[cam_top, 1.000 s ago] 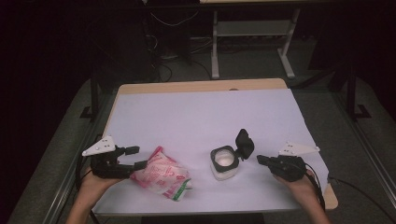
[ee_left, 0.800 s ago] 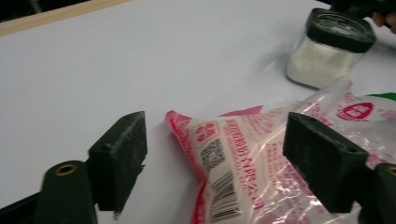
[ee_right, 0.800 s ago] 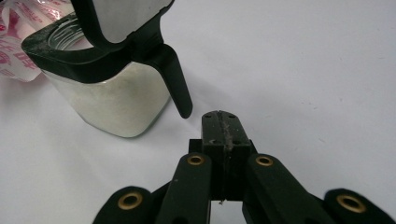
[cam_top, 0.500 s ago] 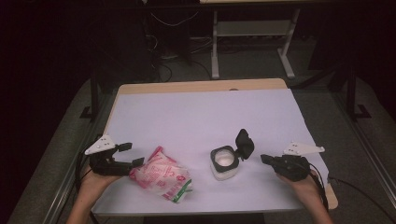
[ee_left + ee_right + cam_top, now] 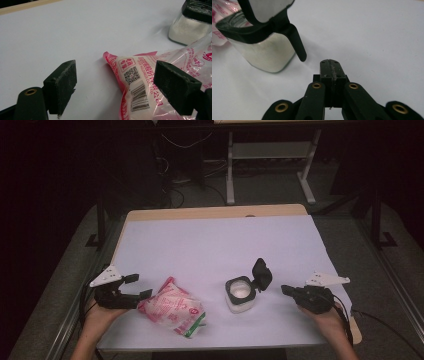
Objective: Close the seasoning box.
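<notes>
A pink and white plastic bag (image 5: 173, 307) (image 5: 150, 82) lies near the table's front edge, left of centre. My left gripper (image 5: 135, 287) (image 5: 122, 87) stands open at the bag's left end, with the bag's corner between its jaws but not pinched. A clear square jar (image 5: 239, 294) (image 5: 264, 50) holding white powder stands right of the bag, its black flip lid (image 5: 261, 273) (image 5: 272, 15) raised. My right gripper (image 5: 286, 290) (image 5: 331, 65) is shut on nothing, low over the table just right of the jar.
A white sheet covers the table (image 5: 215, 245), whose wooden edge (image 5: 210, 212) shows at the back. A metal stand (image 5: 270, 155) and cables sit on the dark floor behind. A person's hands hold both grippers at the front corners.
My right gripper has drawn back to the right, away from the jar. My left gripper has shifted slightly left at the bag's end.
</notes>
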`<action>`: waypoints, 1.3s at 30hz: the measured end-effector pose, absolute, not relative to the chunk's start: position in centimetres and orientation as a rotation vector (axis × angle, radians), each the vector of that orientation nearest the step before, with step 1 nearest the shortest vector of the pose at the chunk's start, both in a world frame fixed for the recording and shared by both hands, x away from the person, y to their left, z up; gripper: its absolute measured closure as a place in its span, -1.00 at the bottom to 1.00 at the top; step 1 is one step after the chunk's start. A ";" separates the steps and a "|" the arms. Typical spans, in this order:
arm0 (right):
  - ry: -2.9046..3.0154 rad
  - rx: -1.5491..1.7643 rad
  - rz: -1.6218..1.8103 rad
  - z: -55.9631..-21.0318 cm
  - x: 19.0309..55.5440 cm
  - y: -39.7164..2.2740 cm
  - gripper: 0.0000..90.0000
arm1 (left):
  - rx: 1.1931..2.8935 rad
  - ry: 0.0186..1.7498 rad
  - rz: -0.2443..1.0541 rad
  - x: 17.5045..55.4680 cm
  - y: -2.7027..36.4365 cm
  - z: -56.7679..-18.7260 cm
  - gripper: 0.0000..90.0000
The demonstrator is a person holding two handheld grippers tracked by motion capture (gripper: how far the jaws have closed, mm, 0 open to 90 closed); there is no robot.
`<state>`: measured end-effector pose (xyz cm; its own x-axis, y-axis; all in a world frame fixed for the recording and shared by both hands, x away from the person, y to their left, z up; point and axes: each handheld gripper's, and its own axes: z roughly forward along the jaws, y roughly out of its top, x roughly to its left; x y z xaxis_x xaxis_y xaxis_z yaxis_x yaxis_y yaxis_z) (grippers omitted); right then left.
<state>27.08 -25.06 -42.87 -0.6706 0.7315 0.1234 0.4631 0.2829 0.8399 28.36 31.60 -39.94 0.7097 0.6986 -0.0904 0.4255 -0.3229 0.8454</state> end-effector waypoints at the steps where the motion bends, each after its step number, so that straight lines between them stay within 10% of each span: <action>1: 2.262 1.091 1.357 -42.8 27.0 -25.0 1.00 | 1.962 0.864 0.361 28.3 31.6 -40.0 -0.59; 39: 2.247 0.943 1.524 -38.9 27.6 -20.2 1.00 | 1.960 0.873 0.350 28.1 30.9 -40.5 -0.60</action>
<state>27.61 -20.20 -38.95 -0.7532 0.6439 0.1349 0.3637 0.2366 0.9010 28.10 30.86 -40.54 0.7068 0.6999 -0.1031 0.4345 -0.3144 0.8440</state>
